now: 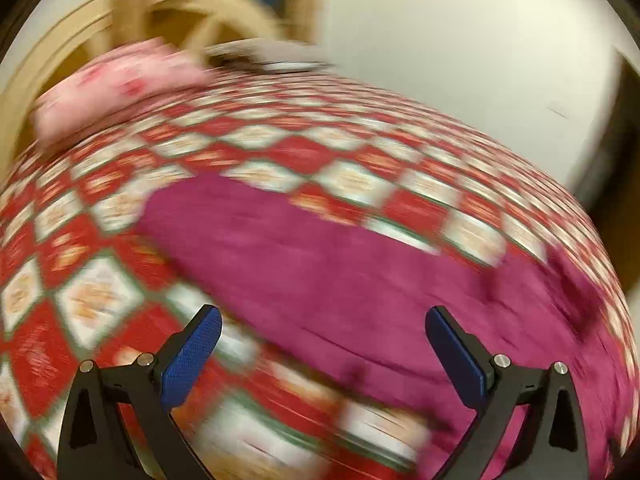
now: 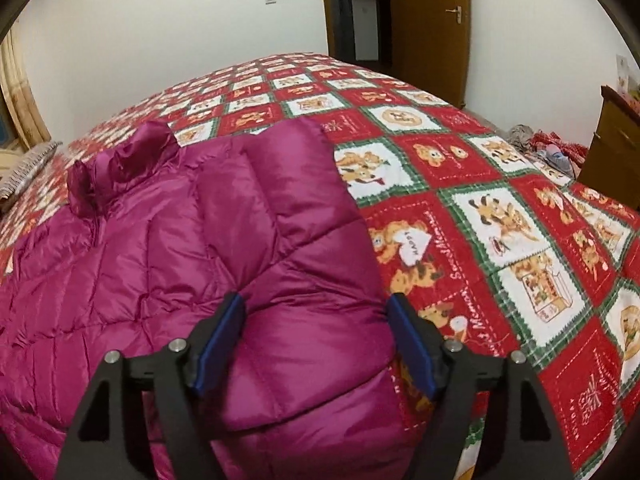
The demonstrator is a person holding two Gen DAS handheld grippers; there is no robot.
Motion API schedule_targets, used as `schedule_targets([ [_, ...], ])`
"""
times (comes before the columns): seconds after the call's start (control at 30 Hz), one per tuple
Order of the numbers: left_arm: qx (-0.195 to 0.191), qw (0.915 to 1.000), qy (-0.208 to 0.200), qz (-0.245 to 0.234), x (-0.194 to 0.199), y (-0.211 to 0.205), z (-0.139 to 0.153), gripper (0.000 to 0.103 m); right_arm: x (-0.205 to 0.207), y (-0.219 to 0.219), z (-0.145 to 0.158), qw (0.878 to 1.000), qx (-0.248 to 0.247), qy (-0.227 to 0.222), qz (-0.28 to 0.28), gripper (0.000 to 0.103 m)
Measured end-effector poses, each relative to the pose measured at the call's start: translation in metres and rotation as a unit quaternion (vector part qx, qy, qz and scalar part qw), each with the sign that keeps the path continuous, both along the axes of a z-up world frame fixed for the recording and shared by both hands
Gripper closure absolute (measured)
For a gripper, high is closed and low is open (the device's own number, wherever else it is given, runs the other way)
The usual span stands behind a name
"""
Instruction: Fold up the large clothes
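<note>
Red-and-white patchwork bedspread (image 2: 472, 184) carries a magenta quilted down jacket (image 2: 208, 232); right claw (image 2: 318, 312) released astride its folded edge, left claw (image 1: 322, 332) released above.

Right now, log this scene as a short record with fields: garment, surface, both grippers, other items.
garment: magenta quilted down jacket, lying flat on the bed, one part folded over its body
surface: red, white and green patchwork bedspread with cartoon dogs
left gripper: open, nothing between the pads, above the jacket's edge; view motion-blurred
right gripper: open, pads either side of a puffy fold of the jacket, not pressing on it
other items: pink pillow at the bed's far end; wooden door beyond the bed
</note>
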State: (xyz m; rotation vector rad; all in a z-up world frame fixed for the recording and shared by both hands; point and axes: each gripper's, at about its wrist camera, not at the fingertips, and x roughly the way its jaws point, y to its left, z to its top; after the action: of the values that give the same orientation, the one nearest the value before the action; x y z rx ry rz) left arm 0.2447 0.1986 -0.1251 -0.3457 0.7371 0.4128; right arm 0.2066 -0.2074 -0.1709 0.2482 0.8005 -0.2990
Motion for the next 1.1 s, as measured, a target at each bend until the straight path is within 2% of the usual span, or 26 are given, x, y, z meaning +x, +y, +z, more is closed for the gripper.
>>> schedule_targets([
  [0.07, -0.020, 0.9982, -0.002, 0.056, 0.007, 0.041, -0.005, 0.001, 0.000, 0.003, 0.001, 1.000, -0.009, 0.000, -0.001, 0.026],
  [0.13, -0.054, 0.9945, 0.008, 0.090, 0.017, 0.072, -0.015, 0.001, 0.001, 0.004, 0.001, 1.000, -0.015, 0.001, -0.002, 0.026],
  [0.27, -0.128, 0.9835, 0.024, 0.126, 0.030, 0.108, -0.041, 0.001, 0.003, 0.007, 0.000, 1.000, -0.026, 0.006, -0.003, 0.026],
  [0.33, -0.145, 0.9802, 0.015, 0.134, 0.030, 0.114, -0.048, 0.001, 0.003, 0.007, -0.001, 1.000, -0.028, 0.007, -0.003, 0.026],
  [0.43, -0.129, 0.9836, 0.014, 0.126, 0.036, 0.111, -0.051, 0.002, 0.003, 0.007, -0.002, 1.000, -0.028, 0.009, -0.002, 0.026],
  [0.5, -0.106, 0.9870, 0.023, 0.119, 0.040, 0.108, -0.054, 0.006, 0.004, 0.007, -0.003, 1.000, -0.028, 0.009, -0.002, 0.026],
  [0.53, -0.084, 0.9893, 0.027, 0.116, 0.040, 0.103, -0.054, 0.017, 0.004, 0.007, -0.003, 1.000, -0.028, 0.009, -0.002, 0.026],
  [0.57, -0.067, 0.9911, 0.031, 0.111, 0.042, 0.101, -0.053, 0.033, 0.004, 0.006, -0.003, 1.000, -0.028, 0.009, -0.003, 0.026],
  [0.6, -0.057, 0.9926, 0.031, 0.103, 0.039, 0.097, -0.052, 0.041, 0.004, 0.007, -0.003, 1.000, -0.028, 0.009, -0.003, 0.026],
  [0.63, -0.052, 0.9941, 0.027, 0.091, 0.039, 0.096, -0.051, 0.061, 0.004, 0.006, -0.003, 1.000, -0.027, 0.009, -0.003, 0.026],
  [0.67, -0.065, 0.9955, 0.013, 0.068, 0.039, 0.094, -0.049, 0.088, 0.004, 0.006, -0.003, 1.000, -0.027, 0.009, -0.002, 0.026],
  [0.7, -0.089, 0.9947, 0.002, 0.052, 0.038, 0.095, -0.049, 0.093, 0.004, 0.007, -0.003, 1.000, -0.027, 0.009, -0.002, 0.026],
  [0.73, -0.109, 0.9930, -0.006, 0.045, 0.037, 0.096, -0.048, 0.093, 0.004, 0.006, -0.003, 1.000, -0.026, 0.009, -0.002, 0.026],
  [0.77, -0.109, 0.9929, -0.010, 0.045, 0.036, 0.094, -0.043, 0.093, 0.004, 0.006, -0.003, 1.000, -0.025, 0.009, -0.002, 0.026],
  [0.87, -0.078, 0.9956, -0.047, 0.021, 0.033, 0.074, -0.015, 0.093, 0.003, 0.006, -0.003, 1.000, -0.022, 0.007, -0.002, 0.026],
  [0.97, -0.039, 0.9946, -0.090, -0.035, 0.029, 0.036, 0.025, 0.093, 0.003, 0.005, -0.004, 1.000, -0.018, 0.005, -0.002, 0.026],
  [1.07, 0.011, 0.9841, -0.143, -0.105, 0.018, -0.017, 0.068, 0.093, 0.004, 0.005, -0.004, 1.000, -0.017, 0.004, -0.002, 0.026],
  [1.1, 0.021, 0.9774, -0.163, -0.134, 0.013, -0.038, 0.082, 0.093, 0.003, 0.004, -0.004, 1.000, -0.017, 0.004, -0.002, 0.026],
])
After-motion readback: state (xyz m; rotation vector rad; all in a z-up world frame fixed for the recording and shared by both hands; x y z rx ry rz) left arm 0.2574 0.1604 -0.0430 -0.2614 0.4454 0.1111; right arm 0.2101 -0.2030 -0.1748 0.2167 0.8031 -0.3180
